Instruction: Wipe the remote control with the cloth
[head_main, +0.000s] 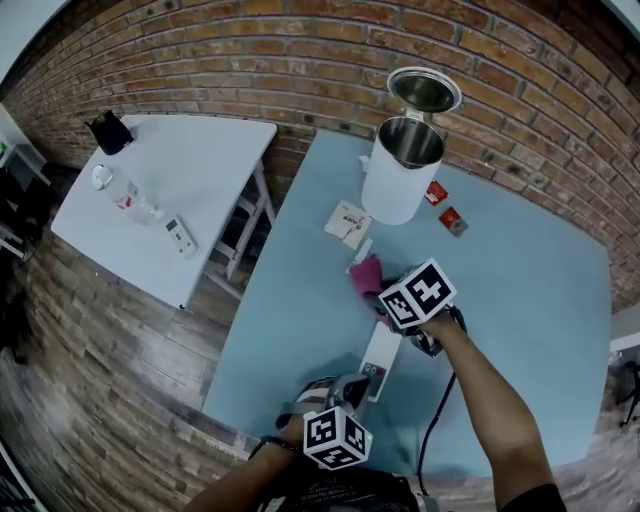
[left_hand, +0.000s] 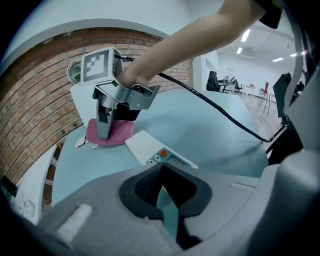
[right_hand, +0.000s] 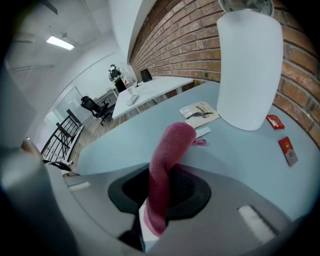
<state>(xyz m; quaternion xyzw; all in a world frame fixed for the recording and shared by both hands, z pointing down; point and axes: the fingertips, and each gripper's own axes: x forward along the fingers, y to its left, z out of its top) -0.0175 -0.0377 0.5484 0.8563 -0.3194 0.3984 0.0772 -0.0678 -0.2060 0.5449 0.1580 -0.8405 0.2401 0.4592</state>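
Observation:
The white remote control (head_main: 381, 352) (left_hand: 150, 148) lies flat on the light blue table (head_main: 520, 300), its orange button at the near end. The pink cloth (head_main: 365, 274) (left_hand: 120, 134) (right_hand: 167, 165) sits just past the remote's far end. My right gripper (head_main: 383, 296) (left_hand: 103, 136) (right_hand: 158, 200) is shut on it, tips down on the table. In the right gripper view a fold of cloth sticks out between the jaws. My left gripper (head_main: 352, 386) (left_hand: 162, 192) is shut, its tips right at the remote's near end, which its body hides.
A tall white kettle (head_main: 403, 165) (right_hand: 247, 70) with its lid open stands at the back. A booklet (head_main: 347, 222) (right_hand: 200, 112) and two red packets (head_main: 453, 221) lie near it. A black cable (head_main: 435, 430) trails from the right gripper. A white side table (head_main: 200, 150) stands left.

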